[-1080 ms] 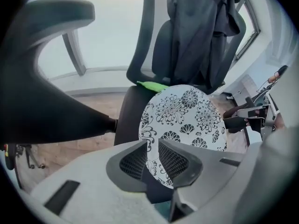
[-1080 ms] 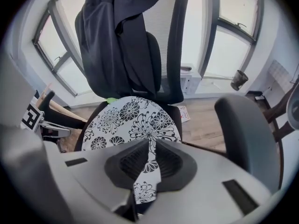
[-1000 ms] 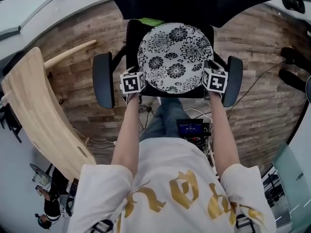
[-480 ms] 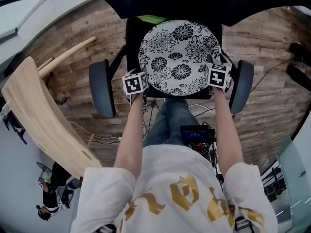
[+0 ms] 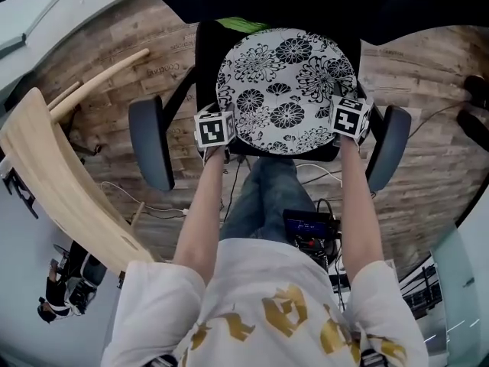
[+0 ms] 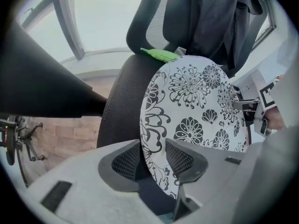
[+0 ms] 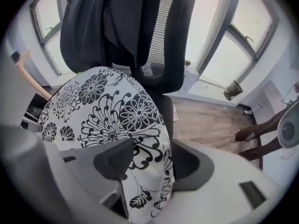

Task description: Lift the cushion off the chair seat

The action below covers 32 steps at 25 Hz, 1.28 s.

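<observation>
A round white cushion (image 5: 283, 82) with black flower print lies flat on the black chair seat (image 5: 206, 60). My left gripper (image 5: 216, 132) is at the cushion's front left rim and my right gripper (image 5: 350, 119) at its front right rim, both pointing steeply down. In the left gripper view, the cushion (image 6: 196, 101) has its rim between the opening jaws of the left gripper (image 6: 154, 155), with a gap beside the pads. In the right gripper view, the cushion (image 7: 107, 111) has its rim between the widening jaws of the right gripper (image 7: 147, 160).
Black armrests (image 5: 150, 144) (image 5: 386, 147) flank the seat just outside each gripper. A green object (image 5: 241, 27) lies at the seat's back. A curved wooden board (image 5: 53, 182) leans at the left. A small device (image 5: 309, 224) and cables sit on the wood floor by my legs.
Both grippers have sunk from the cushion's front edge onto its left and right rims. The cushion still lies on the seat.
</observation>
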Tool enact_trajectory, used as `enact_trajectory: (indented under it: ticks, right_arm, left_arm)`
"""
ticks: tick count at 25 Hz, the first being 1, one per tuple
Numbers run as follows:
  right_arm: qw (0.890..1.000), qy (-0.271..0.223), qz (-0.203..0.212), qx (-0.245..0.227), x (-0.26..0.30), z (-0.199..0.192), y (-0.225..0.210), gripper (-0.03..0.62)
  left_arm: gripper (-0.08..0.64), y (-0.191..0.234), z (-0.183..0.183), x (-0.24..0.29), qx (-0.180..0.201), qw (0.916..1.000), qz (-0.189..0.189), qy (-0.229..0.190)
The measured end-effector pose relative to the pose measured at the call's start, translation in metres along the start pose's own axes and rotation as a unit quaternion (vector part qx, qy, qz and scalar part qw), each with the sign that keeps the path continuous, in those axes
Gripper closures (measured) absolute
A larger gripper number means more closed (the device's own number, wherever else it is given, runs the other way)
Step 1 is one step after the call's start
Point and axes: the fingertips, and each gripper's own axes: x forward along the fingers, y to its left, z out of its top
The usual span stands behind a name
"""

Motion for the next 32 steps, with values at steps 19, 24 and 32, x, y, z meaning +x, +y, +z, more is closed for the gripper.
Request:
enact_trajectory:
  ticks: [19, 24, 32]
  right_arm:
    - [0.995, 0.034, 0.052, -0.077, 0.008, 0.0, 0.021, 0.552]
    - [0.992, 0.05, 0.052, -0.1, 0.006, 0.003, 0.02, 0.551]
    - [0.993, 0.054, 0.046, -0.091, -0.01, 0.003, 0.02, 0.551]
  left_arm:
    - [0.529, -0.005, 0.001, 0.007, -0.004, 0.9998, -0.005, 0.016]
    - [0.532, -0.008, 0.005, 0.003, 0.006, 0.9997, -0.006, 0.021]
    - [0.534, -0.013, 0.006, -0.01, -0.01, 0.9994, -0.023, 0.025]
